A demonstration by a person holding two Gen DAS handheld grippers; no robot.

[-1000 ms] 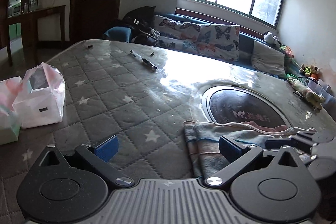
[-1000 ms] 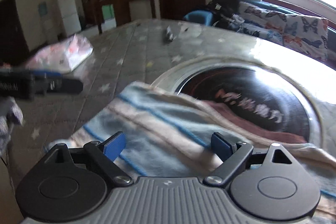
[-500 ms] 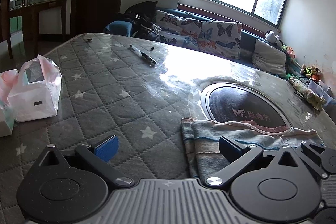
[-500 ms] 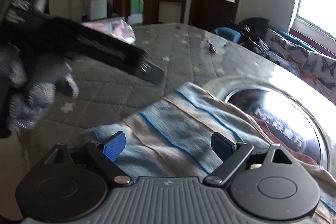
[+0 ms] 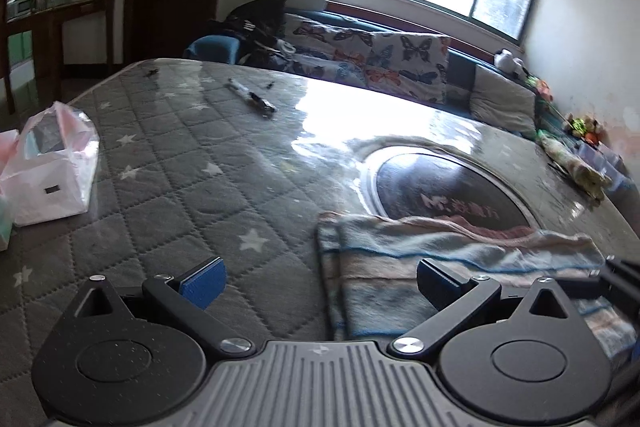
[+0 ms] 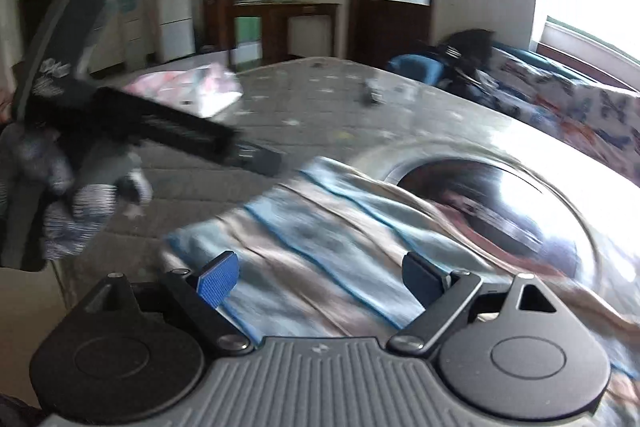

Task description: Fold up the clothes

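A striped blue, tan and pink cloth (image 5: pixel 440 251) lies folded on the table near its front edge, partly over a round black inset (image 5: pixel 448 191). My left gripper (image 5: pixel 320 279) is open above the cloth's left edge, with nothing between its fingers. In the right wrist view the same cloth (image 6: pixel 320 227) spreads under my right gripper (image 6: pixel 316 277), which is open and empty. The other gripper tool (image 6: pixel 160 123), held by a gloved hand (image 6: pixel 68 195), hovers at the left over the table.
The table (image 5: pixel 168 155) has a grey quilted star-pattern cover under a glossy sheet. A pink and white plastic bag (image 5: pixel 52 171) sits at the left edge, a pen (image 5: pixel 252 97) at the far side. A sofa with butterfly cushions (image 5: pixel 400 59) stands behind.
The left gripper has drawn back and tilted slightly, so the cloth sits lower right in its view. The right gripper swung left, bringing the left tool and gloved hand into its view.
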